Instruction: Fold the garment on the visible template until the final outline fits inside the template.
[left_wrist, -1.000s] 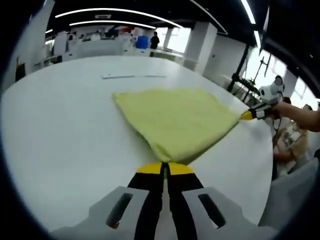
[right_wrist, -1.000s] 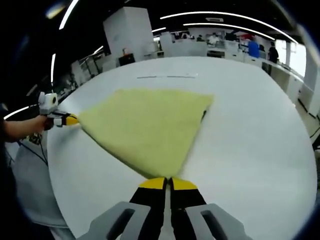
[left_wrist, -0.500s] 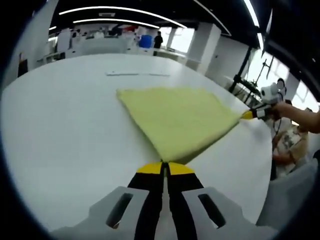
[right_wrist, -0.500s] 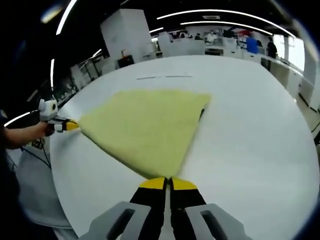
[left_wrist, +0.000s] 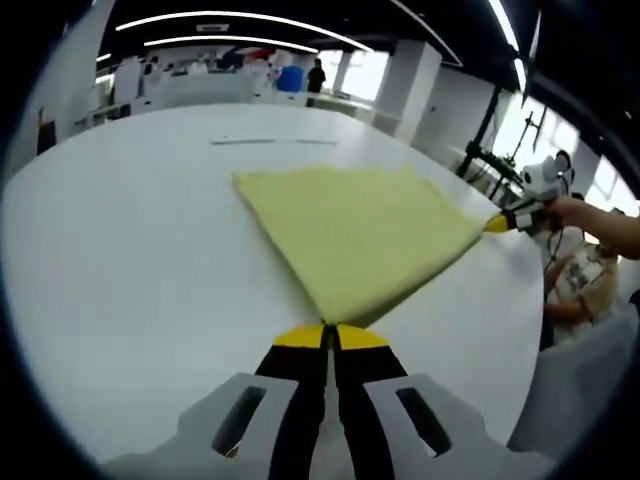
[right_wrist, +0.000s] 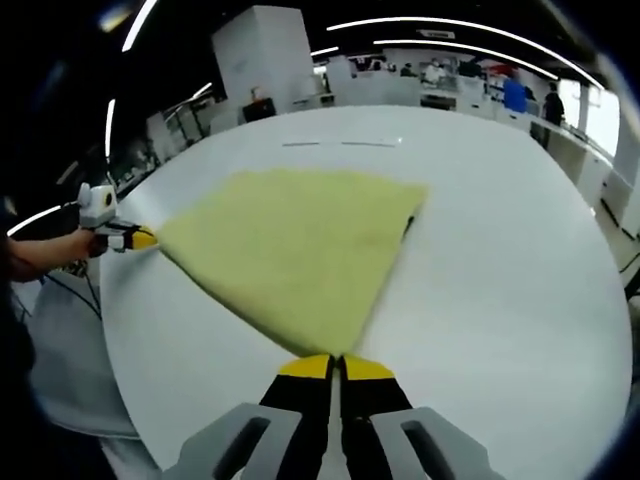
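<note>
Little has moved: yellow cloth (left_wrist: 365, 232) stays stretched flat on white tabletop (left_wrist: 130, 280). Left gripper (left_wrist: 327, 338) and right gripper (right_wrist: 334, 367) fingers each clench a near corner.

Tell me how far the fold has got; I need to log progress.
Done: the yellow garment already looks doubled over on the white table. In hand: the left gripper and right gripper each pinch a near corner, jaws closed. Left: laying those corners down; no template outline is clear, so fit can't be judged.
</note>
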